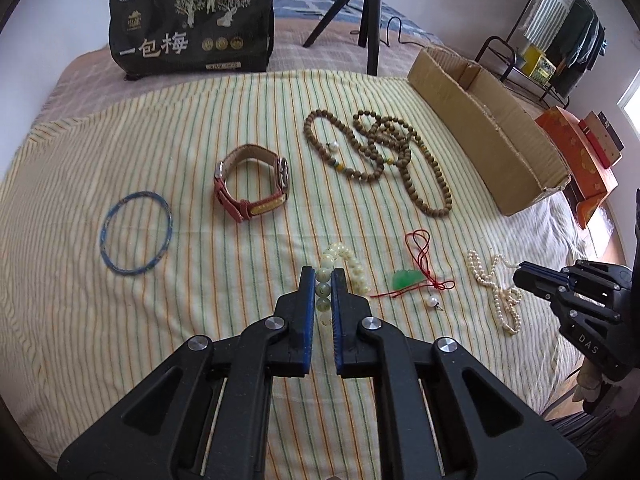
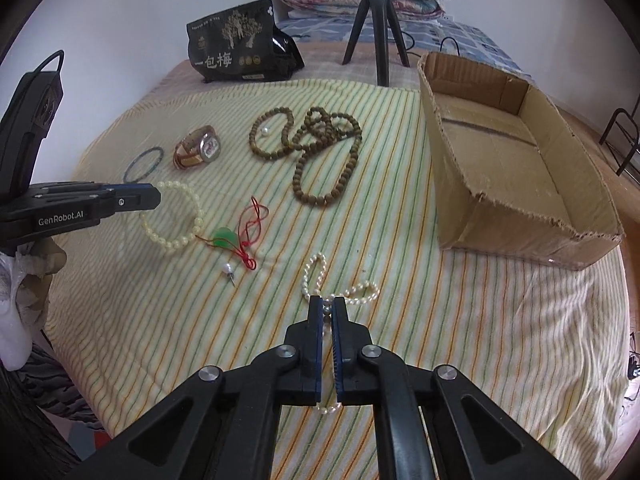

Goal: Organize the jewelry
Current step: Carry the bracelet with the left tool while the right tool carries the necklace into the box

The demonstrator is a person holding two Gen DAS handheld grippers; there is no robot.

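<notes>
Beads of the pale bracelet (image 1: 340, 268) ran straight back between the left gripper (image 1: 323, 276) fingers, clamped on them, while the right gripper (image 2: 327, 305) pinched the pearl necklace (image 2: 340, 292) sprawled crosswise on the striped cloth (image 2: 400, 320).

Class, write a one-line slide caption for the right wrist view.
Right gripper shut on a pearl necklace on the striped cloth, an open cardboard box to its right.

- The black foil snack bag (image 1: 192, 20) with a gold tree print carries large white characters "一包梅".
- The left gripper (image 2: 154, 200) body reads "GenRobot.AI".
- The right gripper (image 1: 520, 276) body shows "DAS".
</notes>
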